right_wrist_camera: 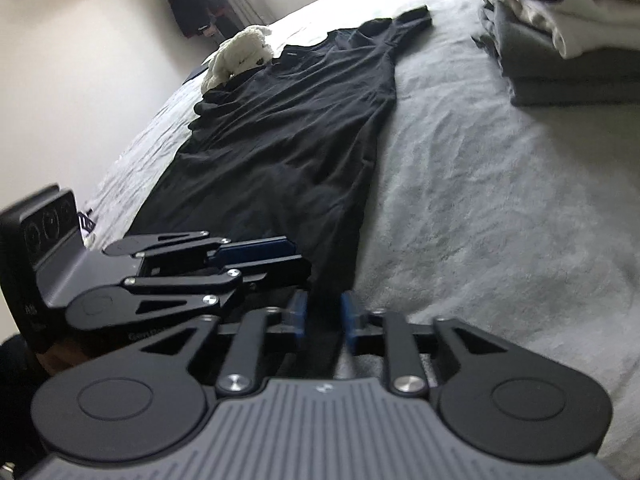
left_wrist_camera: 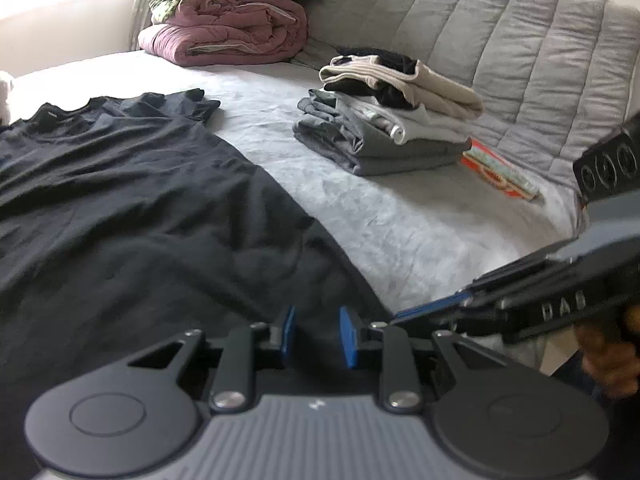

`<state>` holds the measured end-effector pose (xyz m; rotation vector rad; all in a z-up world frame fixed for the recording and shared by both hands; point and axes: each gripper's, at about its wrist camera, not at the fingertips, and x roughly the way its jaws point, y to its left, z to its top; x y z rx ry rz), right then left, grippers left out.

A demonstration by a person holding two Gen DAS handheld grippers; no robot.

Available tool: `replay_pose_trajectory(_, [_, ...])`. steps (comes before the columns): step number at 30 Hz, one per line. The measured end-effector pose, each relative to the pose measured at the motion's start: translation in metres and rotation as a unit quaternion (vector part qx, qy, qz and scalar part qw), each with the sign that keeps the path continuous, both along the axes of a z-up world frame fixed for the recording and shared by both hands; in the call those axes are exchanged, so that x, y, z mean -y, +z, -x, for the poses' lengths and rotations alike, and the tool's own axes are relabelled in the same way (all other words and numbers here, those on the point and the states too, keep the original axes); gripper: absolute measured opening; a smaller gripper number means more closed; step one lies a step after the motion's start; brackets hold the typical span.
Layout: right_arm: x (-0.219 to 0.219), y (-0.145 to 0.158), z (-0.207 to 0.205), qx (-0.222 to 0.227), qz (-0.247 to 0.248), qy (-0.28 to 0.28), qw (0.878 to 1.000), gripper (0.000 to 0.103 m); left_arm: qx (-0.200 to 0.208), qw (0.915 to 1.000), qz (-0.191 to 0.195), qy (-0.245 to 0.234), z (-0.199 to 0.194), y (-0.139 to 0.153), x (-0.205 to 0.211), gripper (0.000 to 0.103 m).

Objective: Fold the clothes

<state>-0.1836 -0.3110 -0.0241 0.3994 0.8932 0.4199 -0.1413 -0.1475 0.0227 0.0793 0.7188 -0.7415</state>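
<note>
A black T-shirt [left_wrist_camera: 140, 200] lies flat on the grey bed sheet [left_wrist_camera: 400, 216], collar at the far end and hem toward me. My left gripper [left_wrist_camera: 318, 336] sits at the near hem, its blue pads close together with black cloth between them. My right gripper [right_wrist_camera: 323, 314] holds the hem's right corner, and a strip of the black T-shirt [right_wrist_camera: 288, 140] runs up between its pads. The two grippers are side by side: the right gripper [left_wrist_camera: 400, 314] shows at the right of the left wrist view, and the left gripper [right_wrist_camera: 298, 256] at the left of the right wrist view.
A stack of folded clothes [left_wrist_camera: 388, 120] stands to the right of the shirt, with an orange-edged flat packet [left_wrist_camera: 500, 172] beside it. A rolled pink duvet [left_wrist_camera: 224, 28] and pillows lie at the back. A white plush toy [right_wrist_camera: 240, 52] rests by the shirt's collar.
</note>
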Motion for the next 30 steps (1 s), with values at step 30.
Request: replay_pose_trajectory(30, [0.035, -0.005, 0.008, -0.023, -0.059, -0.05, 0.997, 0.007, 0.033, 0.9984, -0.046, 0.005, 0.02, -0.004, -0.029, 0.025])
